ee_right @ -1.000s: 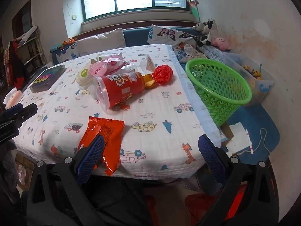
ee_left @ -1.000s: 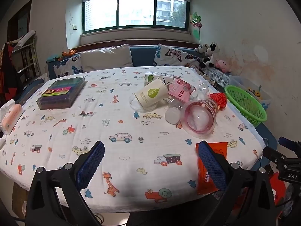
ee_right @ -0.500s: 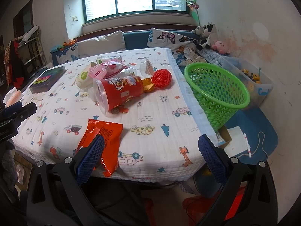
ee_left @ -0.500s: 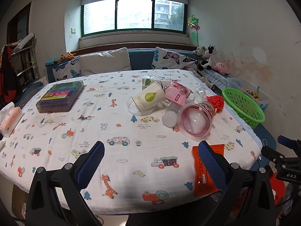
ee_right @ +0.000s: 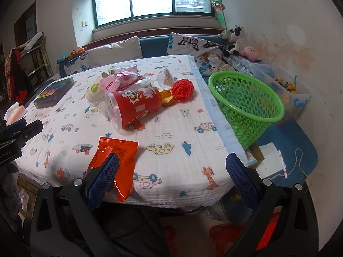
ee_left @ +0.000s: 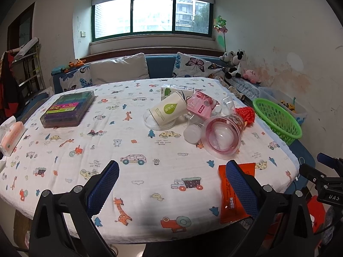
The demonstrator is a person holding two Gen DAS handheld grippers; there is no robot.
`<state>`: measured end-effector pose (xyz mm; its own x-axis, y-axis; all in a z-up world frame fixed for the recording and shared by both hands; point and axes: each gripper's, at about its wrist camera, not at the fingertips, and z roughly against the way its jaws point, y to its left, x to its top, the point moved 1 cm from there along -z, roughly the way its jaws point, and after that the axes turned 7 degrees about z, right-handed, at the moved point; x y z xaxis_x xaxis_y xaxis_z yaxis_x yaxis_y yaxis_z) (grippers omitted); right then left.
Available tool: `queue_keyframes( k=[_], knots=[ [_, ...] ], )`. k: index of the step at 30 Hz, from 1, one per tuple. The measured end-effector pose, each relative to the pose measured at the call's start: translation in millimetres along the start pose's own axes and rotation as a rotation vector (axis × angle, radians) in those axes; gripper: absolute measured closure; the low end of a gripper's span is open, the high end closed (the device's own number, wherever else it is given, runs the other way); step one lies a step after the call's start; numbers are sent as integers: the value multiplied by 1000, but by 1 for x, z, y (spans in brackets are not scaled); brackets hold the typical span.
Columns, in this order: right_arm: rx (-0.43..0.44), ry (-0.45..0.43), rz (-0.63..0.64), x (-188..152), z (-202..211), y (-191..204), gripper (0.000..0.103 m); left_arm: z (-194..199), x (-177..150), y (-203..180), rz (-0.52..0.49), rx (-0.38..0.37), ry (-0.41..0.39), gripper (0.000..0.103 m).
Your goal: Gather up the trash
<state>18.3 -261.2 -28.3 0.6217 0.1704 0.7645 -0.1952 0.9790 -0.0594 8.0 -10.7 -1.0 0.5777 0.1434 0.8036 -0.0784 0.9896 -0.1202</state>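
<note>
both grippers spread wide, holding nothing.
i see my left gripper (ee_left: 172,184) and right gripper (ee_right: 172,182) near the orange wrapper (ee_right: 116,160); green basket (ee_right: 246,105) beside table.

Seen from the left wrist, the table (ee_left: 137,147) carries a cluster of cups and packets at one o'clock: the paper cup (ee_left: 168,111) lies on its side, with the large plastic cup (ee_left: 223,135) at its four o'clock. The snack wrapper (ee_left: 232,201) lies at five o'clock by the near edge. The flat box (ee_left: 68,109) sits at ten o'clock. The basket (ee_left: 277,121) hangs off the table's edge at two o'clock (tilted).
</note>
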Motion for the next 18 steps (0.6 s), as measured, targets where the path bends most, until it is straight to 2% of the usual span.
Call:
queue_keyframes(
  k=[18],
  knots=[
    [4,0,-2,0,-1,-2,4,-1,-3,-1,2,-1,2,6]
  ],
)
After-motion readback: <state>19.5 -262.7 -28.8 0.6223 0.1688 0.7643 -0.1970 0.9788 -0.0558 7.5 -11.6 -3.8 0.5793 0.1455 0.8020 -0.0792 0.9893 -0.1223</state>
